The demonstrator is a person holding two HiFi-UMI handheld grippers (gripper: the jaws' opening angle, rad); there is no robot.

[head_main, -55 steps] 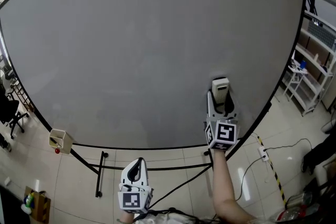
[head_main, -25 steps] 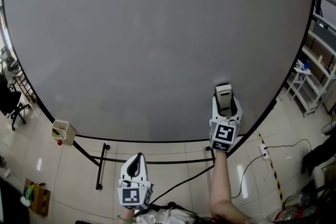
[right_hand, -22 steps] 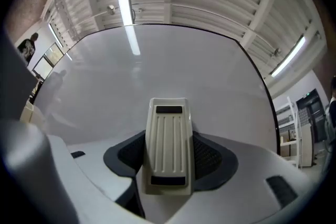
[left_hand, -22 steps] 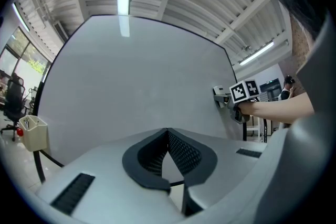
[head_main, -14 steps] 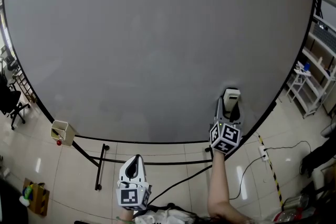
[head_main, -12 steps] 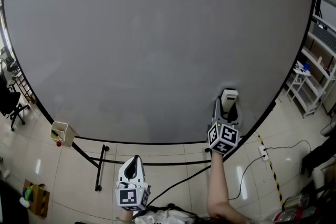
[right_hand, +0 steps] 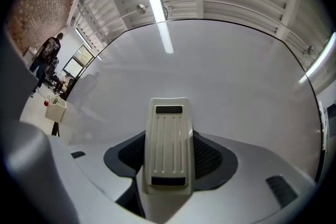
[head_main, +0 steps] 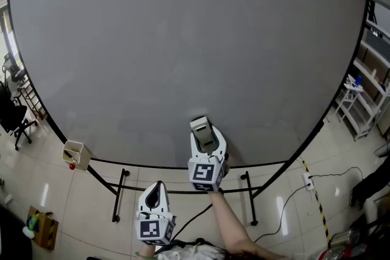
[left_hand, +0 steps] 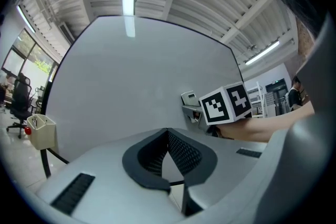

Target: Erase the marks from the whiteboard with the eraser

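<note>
The whiteboard (head_main: pixel 183 39) fills most of the head view, and I see no marks on it. My right gripper (head_main: pixel 206 142) is shut on the cream eraser (head_main: pixel 202 131), which is pressed against the board near its lower edge. In the right gripper view the ribbed eraser (right_hand: pixel 168 147) sits between the jaws against the board (right_hand: pixel 210 76). My left gripper (head_main: pixel 155 203) hangs below the board, shut with nothing in it; in its own view the jaws (left_hand: pixel 168 157) meet, and the right gripper's marker cube (left_hand: pixel 227 103) shows beyond.
A small cream box (head_main: pixel 75 154) hangs at the board's lower left corner. The board's black stand legs (head_main: pixel 119 195) and a cable cross the tiled floor. Shelving (head_main: pixel 365 70) stands at the right, an office chair (head_main: pixel 13 119) at the left.
My right gripper has carried the eraser leftward along the board's lower part, from the lower right to the bottom centre. The left gripper has stayed put.
</note>
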